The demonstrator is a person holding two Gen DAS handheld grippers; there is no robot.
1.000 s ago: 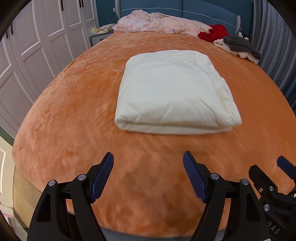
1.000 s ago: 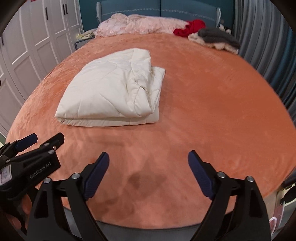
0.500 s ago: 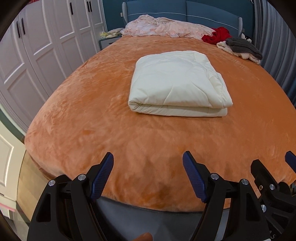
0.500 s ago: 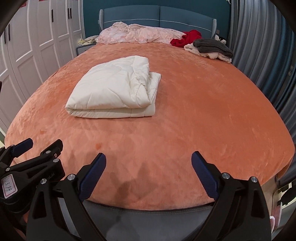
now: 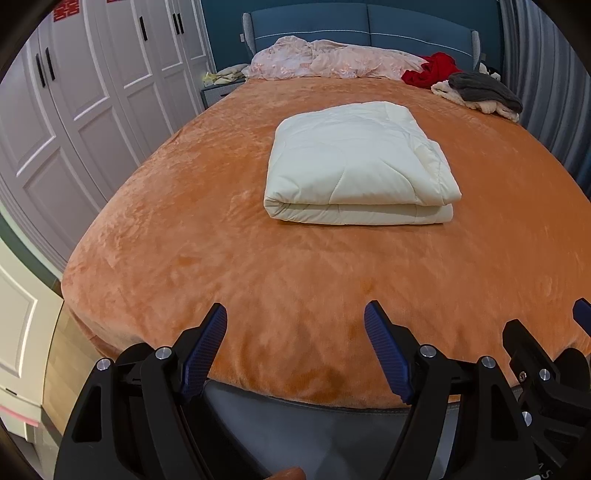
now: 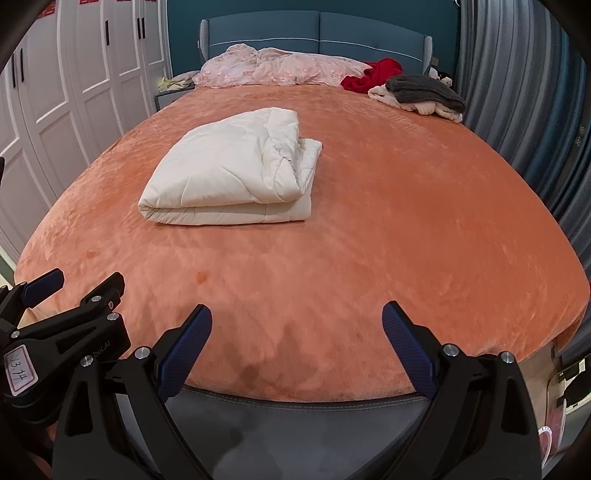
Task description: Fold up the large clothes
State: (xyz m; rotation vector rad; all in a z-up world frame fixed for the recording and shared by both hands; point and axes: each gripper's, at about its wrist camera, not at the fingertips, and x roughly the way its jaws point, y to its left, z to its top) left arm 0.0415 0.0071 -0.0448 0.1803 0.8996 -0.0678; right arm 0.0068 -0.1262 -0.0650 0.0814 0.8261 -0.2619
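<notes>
Cream quilt (image 5: 360, 166) lies folded on the bed (image 5: 184, 258), well beyond my left fingers (image 5: 295, 341) and right fingers (image 6: 297, 341), both spread and empty; its loose top fold could slump open.

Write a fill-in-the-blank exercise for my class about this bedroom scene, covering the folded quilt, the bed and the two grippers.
1. The folded cream quilted comforter lies on a plush blanket whose colour is ____.
2. Between the blue pads of the left gripper and of the right gripper there is ____.
3. At the bed's far right corner, a dark grey knitted garment lies on top of a ____ one.
4. The padded headboard is ____ in colour.

Missing words: orange; nothing; cream; blue
</notes>
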